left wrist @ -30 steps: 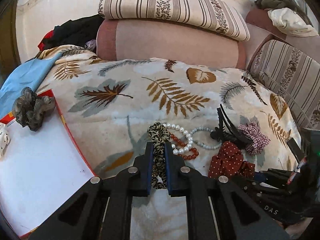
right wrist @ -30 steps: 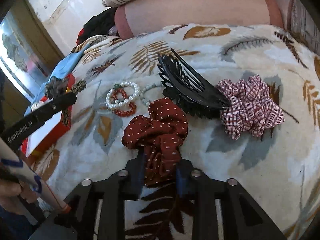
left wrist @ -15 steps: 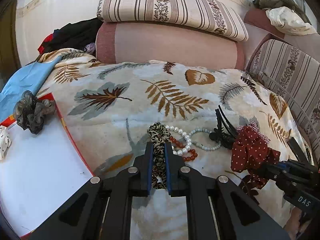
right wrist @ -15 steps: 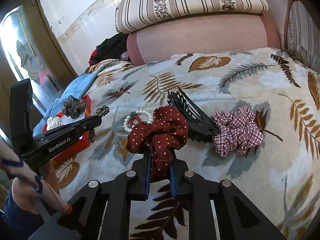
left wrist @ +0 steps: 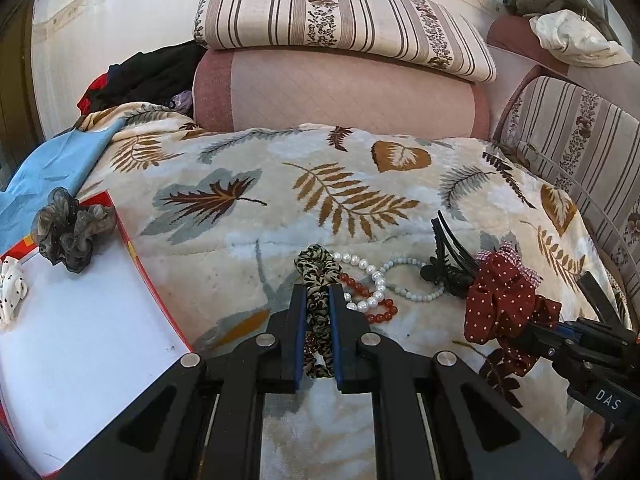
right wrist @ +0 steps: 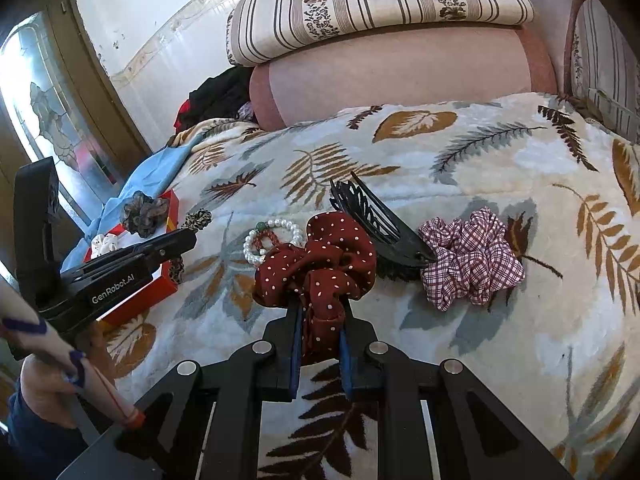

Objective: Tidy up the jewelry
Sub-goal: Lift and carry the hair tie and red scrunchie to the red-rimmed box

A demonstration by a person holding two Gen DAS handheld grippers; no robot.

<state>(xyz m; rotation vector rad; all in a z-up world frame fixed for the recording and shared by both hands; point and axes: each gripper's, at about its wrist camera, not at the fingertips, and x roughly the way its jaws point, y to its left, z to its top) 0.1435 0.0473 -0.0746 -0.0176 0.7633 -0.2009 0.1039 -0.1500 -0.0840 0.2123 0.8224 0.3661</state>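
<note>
Red-rimmed tray (left wrist: 132,248) holds grey scrunchie (left wrist: 70,232); left gripper (left wrist: 318,300) pinches leopard scrunchie (left wrist: 316,268), right gripper (right wrist: 320,320) dotted scrunchie (right wrist: 320,264).

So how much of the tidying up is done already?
Two pieces already lie on the red-edged box: a grey scrunchie and a white spotted one. In hand: the left gripper pinches the leopard scrunchie, the right gripper the red dotted scrunchie. Left on the blanket: the bead bracelets, black claw clip and checked scrunchie.

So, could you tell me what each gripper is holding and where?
Left gripper pinches the leopard-print scrunchie mid-loop; right gripper pinches the red polka-dot scrunchie at its lower folds.
</note>
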